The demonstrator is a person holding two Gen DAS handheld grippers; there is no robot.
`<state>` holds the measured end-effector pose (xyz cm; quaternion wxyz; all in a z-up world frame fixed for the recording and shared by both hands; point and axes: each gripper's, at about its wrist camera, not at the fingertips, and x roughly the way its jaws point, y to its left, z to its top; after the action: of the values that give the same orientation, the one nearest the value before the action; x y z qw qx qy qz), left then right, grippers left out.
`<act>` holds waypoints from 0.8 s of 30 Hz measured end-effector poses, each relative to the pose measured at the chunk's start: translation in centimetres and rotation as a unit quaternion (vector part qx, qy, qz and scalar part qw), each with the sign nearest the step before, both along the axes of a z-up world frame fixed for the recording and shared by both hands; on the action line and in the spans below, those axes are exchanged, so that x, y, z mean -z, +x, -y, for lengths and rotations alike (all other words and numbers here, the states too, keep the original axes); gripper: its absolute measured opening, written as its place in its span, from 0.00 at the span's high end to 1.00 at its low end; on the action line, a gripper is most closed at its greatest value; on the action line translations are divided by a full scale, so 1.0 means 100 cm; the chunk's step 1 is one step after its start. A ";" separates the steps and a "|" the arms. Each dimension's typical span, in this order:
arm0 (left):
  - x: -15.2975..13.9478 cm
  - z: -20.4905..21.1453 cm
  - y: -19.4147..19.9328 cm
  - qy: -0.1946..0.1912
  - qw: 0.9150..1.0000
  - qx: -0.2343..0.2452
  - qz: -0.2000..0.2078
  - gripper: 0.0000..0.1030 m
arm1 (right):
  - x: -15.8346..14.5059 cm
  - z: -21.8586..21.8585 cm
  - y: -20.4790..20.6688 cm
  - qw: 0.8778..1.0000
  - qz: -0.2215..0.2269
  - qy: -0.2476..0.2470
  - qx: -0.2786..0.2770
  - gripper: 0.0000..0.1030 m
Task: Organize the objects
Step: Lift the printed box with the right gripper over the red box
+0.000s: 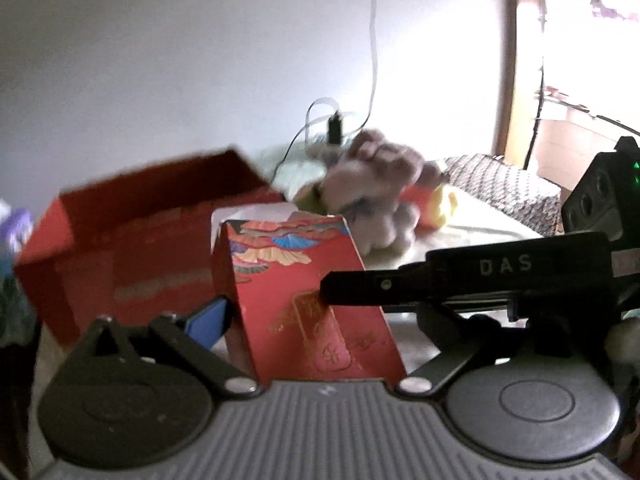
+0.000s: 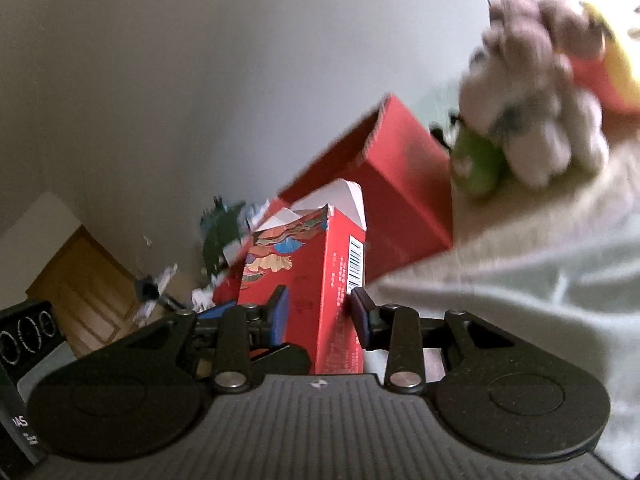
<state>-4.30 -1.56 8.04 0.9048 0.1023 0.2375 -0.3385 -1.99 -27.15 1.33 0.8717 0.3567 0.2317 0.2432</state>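
Note:
A small red box [image 1: 304,280] with fan patterns and gold print stands upright, its white top flap open. It sits between the fingers of my left gripper [image 1: 324,312], which is spread wide. The blue left pad [image 1: 208,320] is close to the box's side; the right finger is hidden behind the other tool. My right gripper [image 2: 320,308] is shut on the same box [image 2: 320,264], a blue pad on each side. In the left wrist view, that gripper's black finger [image 1: 360,290] reaches in from the right onto the box face.
A large open red carton [image 1: 132,248] [image 2: 400,184] lies just behind the small box. A blurred grey plush toy [image 1: 380,192] [image 2: 532,100] rests on the pale sheet [image 2: 520,260]. A charger with cable [image 1: 334,128] hangs on the wall, and a patterned cushion [image 1: 500,184] lies far right.

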 end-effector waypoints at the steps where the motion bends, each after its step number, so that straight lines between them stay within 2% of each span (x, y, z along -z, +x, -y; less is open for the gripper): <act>1: -0.008 0.003 0.000 0.000 1.000 0.005 0.013 0.06 | -0.008 -0.001 0.001 1.000 0.008 0.000 0.006 0.64; 6: -0.041 0.008 0.009 0.003 0.998 0.014 0.062 0.06 | -0.043 -0.002 0.018 0.999 0.041 -0.002 0.017 0.64; 12: -0.075 0.000 0.047 -0.005 0.997 0.007 0.074 0.05 | -0.077 -0.014 0.060 0.998 0.058 -0.012 0.014 0.64; 19: -0.095 -0.014 0.090 0.000 0.996 -0.023 0.085 0.05 | -0.092 -0.035 0.110 0.998 0.059 -0.009 -0.004 0.64; 24: -0.098 -0.023 0.127 0.004 0.995 -0.044 0.090 0.05 | -0.090 -0.053 0.153 0.997 0.069 -0.015 -0.003 0.64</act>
<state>8.42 0.72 17.84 0.9359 0.1256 0.1611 -0.2868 13.35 -21.90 10.36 0.8902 0.3250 0.1757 0.2664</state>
